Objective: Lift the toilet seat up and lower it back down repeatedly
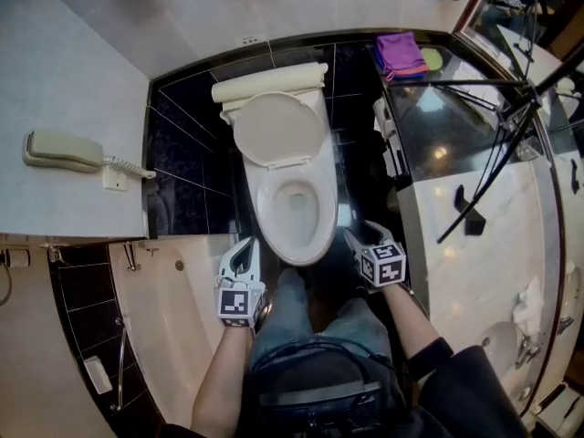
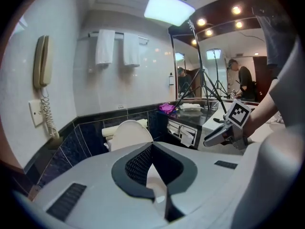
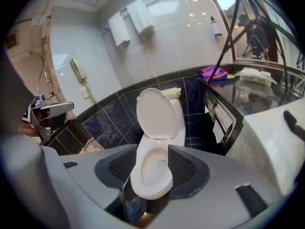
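- The toilet seat (image 1: pixel 278 128) stands raised, folded back against the tank (image 1: pixel 269 82). Seat and lid cannot be told apart.
- The bowl (image 1: pixel 294 215) lies uncovered below the seat, its white rim bare, against dark blue wall tiles (image 1: pixel 182 144).
- The left gripper (image 1: pixel 247 247) is just beside the near left edge of the bowl and apart from it. Its jaws are drawn together at the tips and clamp nothing. A pale sliver shows in the gap behind the tips, and what it is cannot be told.
- The right gripper (image 1: pixel 363 234) is near the front right of the bowl and not touching it. Its jaws stand wide apart and hold nothing. In the right gripper view the bowl and the raised seat appear framed between the two pads, well beyond them.
- Neither gripper is in contact with the seat.
- A beige telephone (image 1: pixel 62 151) hangs on the pale wall to the left of the toilet, its coiled cord trailing from it.
- A purple cloth (image 1: pixel 400 51) lies on the dark counter (image 1: pixel 429 117) to the right of the tank.
- Two white towels (image 2: pixel 114 46) hang from a rail above the toilet.
- A black tripod (image 1: pixel 497 135) stands over the counter.
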The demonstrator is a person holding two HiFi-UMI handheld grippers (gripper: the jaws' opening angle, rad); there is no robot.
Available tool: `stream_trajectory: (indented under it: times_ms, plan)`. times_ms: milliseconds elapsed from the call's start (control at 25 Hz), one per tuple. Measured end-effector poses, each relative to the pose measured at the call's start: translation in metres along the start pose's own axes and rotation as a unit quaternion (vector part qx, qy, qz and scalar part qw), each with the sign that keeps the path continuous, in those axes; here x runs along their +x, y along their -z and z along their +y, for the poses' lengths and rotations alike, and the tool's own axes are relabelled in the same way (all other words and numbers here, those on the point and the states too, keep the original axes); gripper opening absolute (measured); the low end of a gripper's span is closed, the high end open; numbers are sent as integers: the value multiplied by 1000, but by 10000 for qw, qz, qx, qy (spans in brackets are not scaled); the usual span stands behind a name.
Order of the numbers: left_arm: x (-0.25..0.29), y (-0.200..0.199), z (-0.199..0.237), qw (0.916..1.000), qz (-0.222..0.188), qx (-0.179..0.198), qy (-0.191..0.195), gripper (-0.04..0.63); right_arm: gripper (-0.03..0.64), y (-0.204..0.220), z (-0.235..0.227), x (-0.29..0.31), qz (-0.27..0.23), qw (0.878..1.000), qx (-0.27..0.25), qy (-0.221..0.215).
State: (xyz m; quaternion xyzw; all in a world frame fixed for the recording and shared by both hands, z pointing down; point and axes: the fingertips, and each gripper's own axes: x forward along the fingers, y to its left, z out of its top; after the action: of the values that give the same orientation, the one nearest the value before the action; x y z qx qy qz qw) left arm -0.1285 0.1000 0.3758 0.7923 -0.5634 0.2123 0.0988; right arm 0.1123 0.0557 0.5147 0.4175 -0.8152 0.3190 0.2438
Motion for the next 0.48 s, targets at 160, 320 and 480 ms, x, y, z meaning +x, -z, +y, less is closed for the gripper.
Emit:
stream_trajectory:
  times_ms: [160,320,480]
  plan:
    - [35,45,2,9998,205,-13,18,0,225,45,-22,58,333,9979,549,5]
    - [61,104,-3,9991,414,-13,-52,0,225,104,-39,105,682,9938,882,13]
    - [89,144,-19,9988,492,-11,0,0,268,163,-55,146,978,9871,1266,-105]
